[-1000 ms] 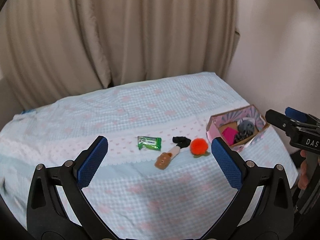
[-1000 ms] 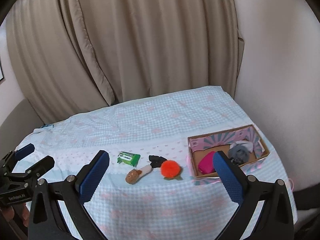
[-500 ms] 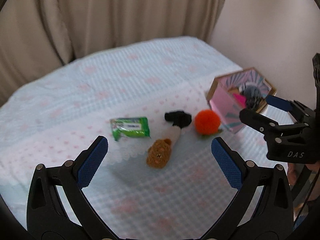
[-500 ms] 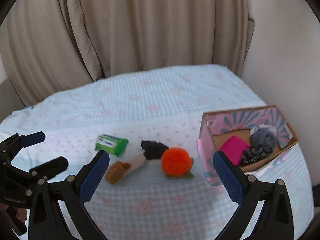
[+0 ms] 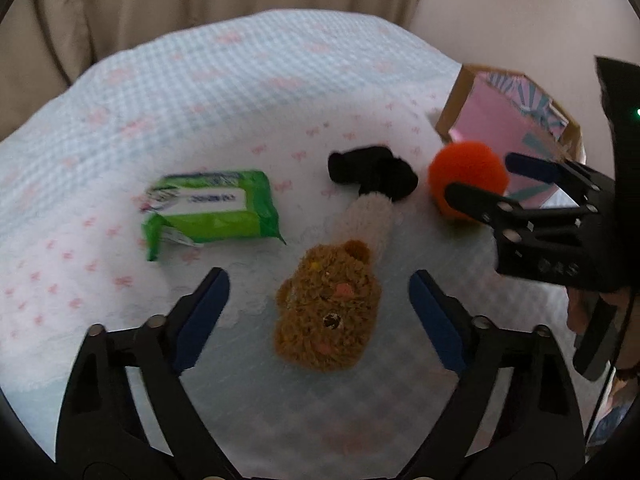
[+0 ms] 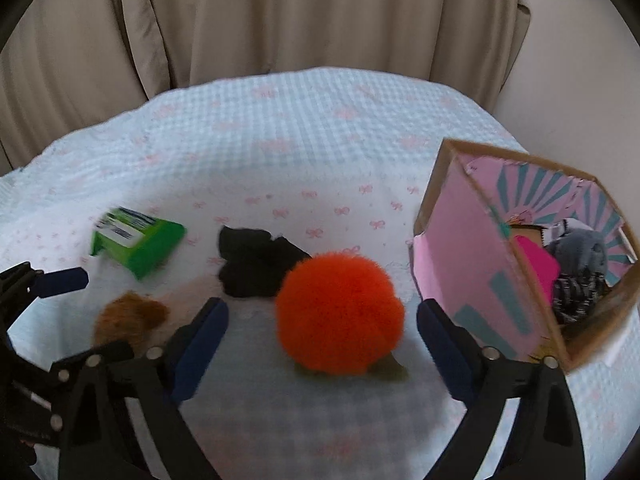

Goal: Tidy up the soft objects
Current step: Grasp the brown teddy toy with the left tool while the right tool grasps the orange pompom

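Observation:
A brown plush bear head (image 5: 326, 312) on a cream sock with a black end (image 5: 372, 174) lies on the checked cloth. My left gripper (image 5: 318, 316) is open and straddles the bear, its fingers on either side. An orange fluffy pompom (image 6: 340, 314) lies to the right. My right gripper (image 6: 322, 344) is open around the pompom; it shows in the left wrist view (image 5: 496, 184) too. A green wipes pack (image 5: 208, 210) lies to the left. A pink cardboard box (image 6: 480, 280) holds soft items.
The bed's light blue cloth (image 6: 300, 128) reaches back to beige curtains (image 6: 280, 16). A wall (image 5: 520, 8) stands right of the box. In the box are a magenta item (image 6: 538, 268), a grey fluffy item (image 6: 580, 252) and a black patterned one (image 6: 578, 296).
Both grippers have moved forward and down toward the cloth. The left now straddles the bear and the right straddles the pompom. Both stay open.

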`<state>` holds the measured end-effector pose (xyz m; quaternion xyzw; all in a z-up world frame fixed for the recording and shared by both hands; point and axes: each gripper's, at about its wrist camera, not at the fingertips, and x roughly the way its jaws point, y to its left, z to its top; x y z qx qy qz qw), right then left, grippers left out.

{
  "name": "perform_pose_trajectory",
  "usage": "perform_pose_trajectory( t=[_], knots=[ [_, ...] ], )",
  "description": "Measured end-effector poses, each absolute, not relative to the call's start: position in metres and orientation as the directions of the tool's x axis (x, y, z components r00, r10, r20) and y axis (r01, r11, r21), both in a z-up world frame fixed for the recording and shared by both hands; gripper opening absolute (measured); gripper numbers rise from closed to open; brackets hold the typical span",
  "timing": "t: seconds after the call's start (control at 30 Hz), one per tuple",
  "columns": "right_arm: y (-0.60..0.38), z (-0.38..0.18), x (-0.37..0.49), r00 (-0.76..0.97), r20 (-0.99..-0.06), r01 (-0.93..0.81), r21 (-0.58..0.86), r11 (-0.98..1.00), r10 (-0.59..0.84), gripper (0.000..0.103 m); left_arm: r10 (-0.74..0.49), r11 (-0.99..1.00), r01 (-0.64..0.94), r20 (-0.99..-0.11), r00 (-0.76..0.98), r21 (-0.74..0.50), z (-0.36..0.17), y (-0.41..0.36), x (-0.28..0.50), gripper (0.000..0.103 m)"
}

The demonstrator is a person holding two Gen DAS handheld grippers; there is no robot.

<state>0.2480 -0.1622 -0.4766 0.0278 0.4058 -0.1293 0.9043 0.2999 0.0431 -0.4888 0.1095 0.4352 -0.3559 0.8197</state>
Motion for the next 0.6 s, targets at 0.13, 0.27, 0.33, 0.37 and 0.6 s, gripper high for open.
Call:
perform_pose_trajectory(
  t=[0.13, 0.27, 0.33, 0.37, 0.6],
  knots=[
    [-0.171, -0.494, 0.259, 0.623, -0.754, 0.264, -0.049, 0.963, -0.209, 0.082, -0.491, 0.706, 0.696, -0.799, 0.348, -0.131, -0.503, 0.035, 0.303, 0.071],
    [-0.176, -0.504, 0.270, 0.601, -0.773, 0.253, -0.058, 0.966, -0.204, 0.055, -0.490, 0.696, 0.704, -0.810, 0.321, -0.142, -0.513, 0.029, 0.309, 0.043],
    [-0.177, -0.510, 0.274, 0.585, -0.785, 0.248, -0.065, 0.966, -0.203, 0.044, -0.491, 0.694, 0.707, -0.808, 0.325, -0.137, -0.515, 0.028, 0.309, 0.042],
    [-0.177, -0.513, 0.275, 0.580, -0.789, 0.248, -0.064, 0.967, -0.201, 0.039, -0.492, 0.692, 0.709, -0.807, 0.327, -0.135, -0.515, 0.028, 0.309, 0.040],
    [-0.181, -0.509, 0.272, 0.584, -0.785, 0.268, -0.055, 0.962, -0.207, 0.035, -0.489, 0.700, 0.702, -0.805, 0.335, -0.132, -0.509, 0.029, 0.310, 0.037]
  ],
)
